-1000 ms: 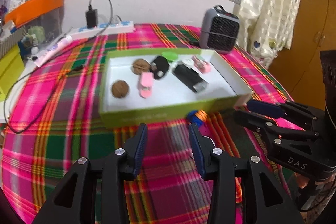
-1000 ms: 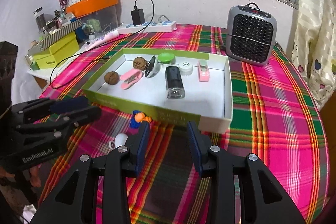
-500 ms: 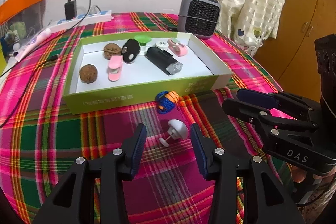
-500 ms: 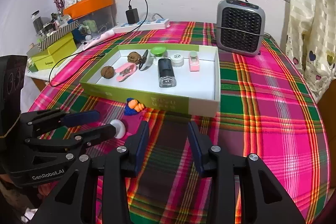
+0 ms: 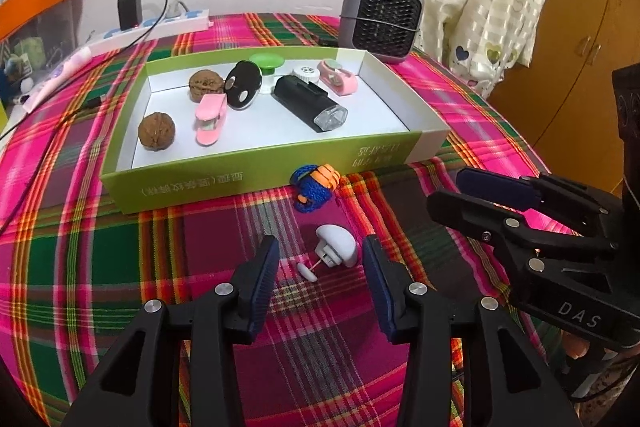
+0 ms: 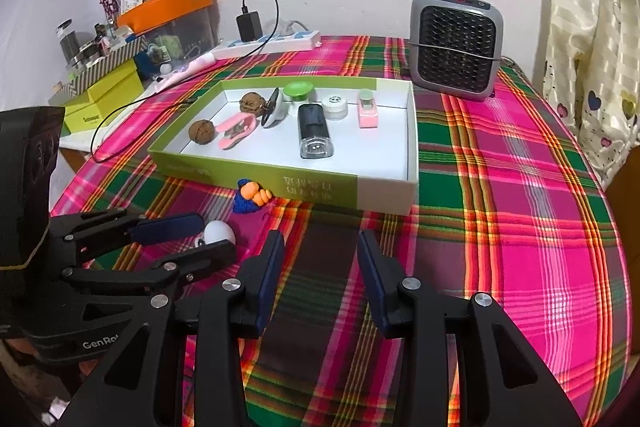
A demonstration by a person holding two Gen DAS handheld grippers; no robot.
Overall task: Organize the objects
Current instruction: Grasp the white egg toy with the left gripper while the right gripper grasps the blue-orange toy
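A white dome-shaped hook point(image 5: 335, 246) lies on the plaid tablecloth, between the open fingers of my left gripper point(image 5: 320, 254); it also shows in the right wrist view point(image 6: 218, 231). A blue and orange knitted toy point(image 5: 316, 183) lies against the front wall of the green tray point(image 5: 248, 183). The tray holds two walnuts point(image 5: 157, 130), a pink clip point(image 5: 209, 119), a black light point(image 5: 309, 102) and other small items. My right gripper point(image 6: 319, 250) is open and empty over bare cloth, right of the hook.
A grey fan heater point(image 5: 380, 16) stands behind the tray at the right. A power strip with a charger point(image 5: 152, 23) lies at the back left. Boxes and an orange-lidded bin point(image 6: 172, 15) crowd the left side. The table edge runs along the right.
My left gripper has pulled back and swung right, so the white hook has come into view and now lies between its fingers. My right gripper has drawn back slightly.
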